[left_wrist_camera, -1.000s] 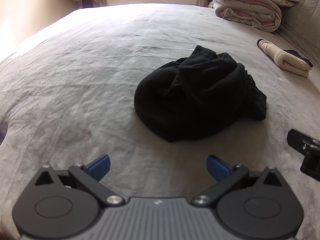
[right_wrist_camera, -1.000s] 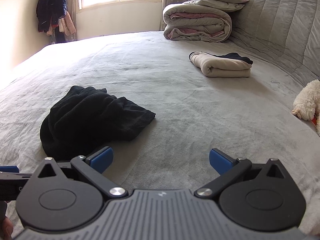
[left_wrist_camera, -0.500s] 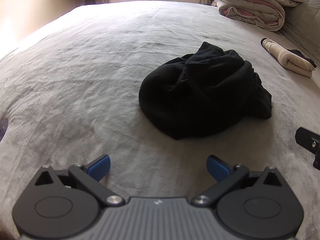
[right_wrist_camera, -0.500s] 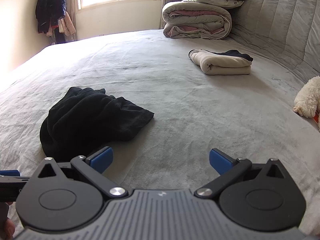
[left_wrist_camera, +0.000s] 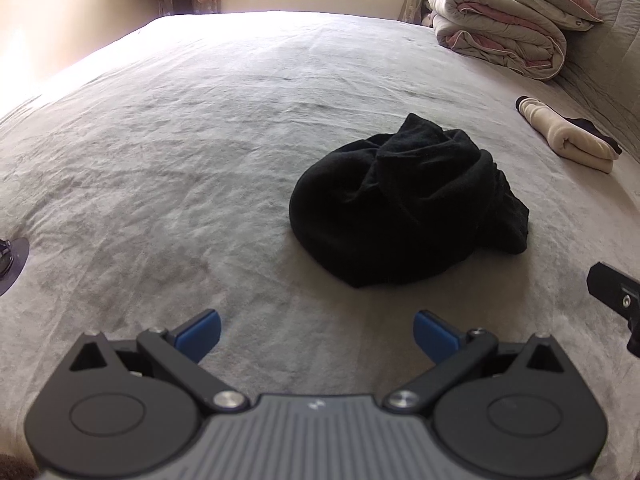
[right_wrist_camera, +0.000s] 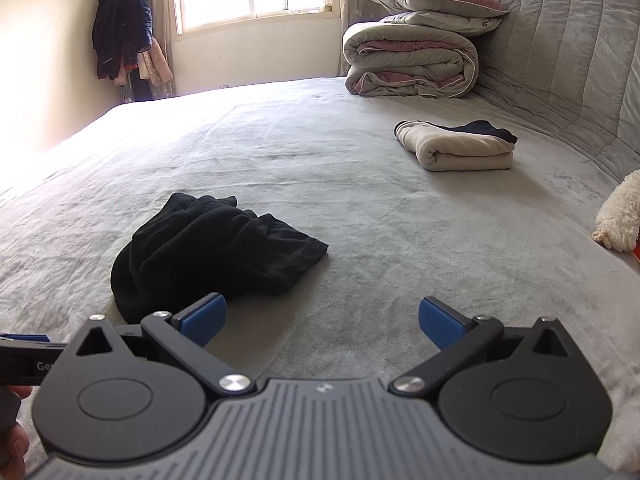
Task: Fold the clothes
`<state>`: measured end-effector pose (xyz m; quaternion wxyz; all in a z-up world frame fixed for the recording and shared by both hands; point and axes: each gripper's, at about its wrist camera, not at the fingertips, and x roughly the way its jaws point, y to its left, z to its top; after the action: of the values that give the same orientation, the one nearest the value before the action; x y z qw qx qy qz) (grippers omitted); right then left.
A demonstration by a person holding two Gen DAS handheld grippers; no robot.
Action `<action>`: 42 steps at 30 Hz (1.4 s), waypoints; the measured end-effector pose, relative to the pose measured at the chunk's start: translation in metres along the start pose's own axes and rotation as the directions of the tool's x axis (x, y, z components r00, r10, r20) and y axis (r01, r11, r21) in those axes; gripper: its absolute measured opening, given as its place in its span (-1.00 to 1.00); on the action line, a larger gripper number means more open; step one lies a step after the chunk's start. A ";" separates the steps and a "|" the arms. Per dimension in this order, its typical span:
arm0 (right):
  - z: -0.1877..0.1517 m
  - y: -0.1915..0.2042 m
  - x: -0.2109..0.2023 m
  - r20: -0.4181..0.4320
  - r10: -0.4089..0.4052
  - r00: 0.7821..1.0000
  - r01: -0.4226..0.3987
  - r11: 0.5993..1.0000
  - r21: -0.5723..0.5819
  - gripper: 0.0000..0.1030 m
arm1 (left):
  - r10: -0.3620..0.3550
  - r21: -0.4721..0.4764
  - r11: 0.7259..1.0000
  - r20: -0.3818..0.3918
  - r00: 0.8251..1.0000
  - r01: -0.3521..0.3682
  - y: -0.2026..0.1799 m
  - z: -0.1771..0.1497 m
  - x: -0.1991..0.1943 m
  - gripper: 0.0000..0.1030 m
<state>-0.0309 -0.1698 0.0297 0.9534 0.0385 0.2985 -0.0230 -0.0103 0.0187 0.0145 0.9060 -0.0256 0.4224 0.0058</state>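
With the left gripper [left_wrist_camera: 316, 330] and right gripper [right_wrist_camera: 322, 318] both released and empty, the crumpled black garment [left_wrist_camera: 404, 208] lay on the bed [left_wrist_camera: 168, 168] at 1 o'clock, where a blind pinch risked catching several bunched layers.

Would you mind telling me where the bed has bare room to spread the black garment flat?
The widest bare patch lies left of the black garment, running to the bed edge. There is also room between it and the folded cream cloth. The headboard side is crowded by the rolled duvet and plush toy.
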 end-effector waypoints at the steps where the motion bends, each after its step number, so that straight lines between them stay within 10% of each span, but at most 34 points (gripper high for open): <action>1: 0.000 0.000 -0.001 0.008 0.001 1.000 -0.001 1.000 -0.004 1.00 | 0.000 -0.005 1.000 0.005 1.000 0.000 0.001 0.000 -0.001 0.99; 42: -0.003 0.000 0.004 0.006 -0.015 1.000 0.015 1.000 -0.007 1.00 | 0.009 -0.033 0.999 0.010 1.000 -0.008 0.007 0.001 -0.001 0.99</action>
<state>-0.0295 -0.1696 0.0247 0.9542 0.0330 0.2958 -0.0291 -0.0109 0.0253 0.0156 0.9075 -0.0388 0.4178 0.0169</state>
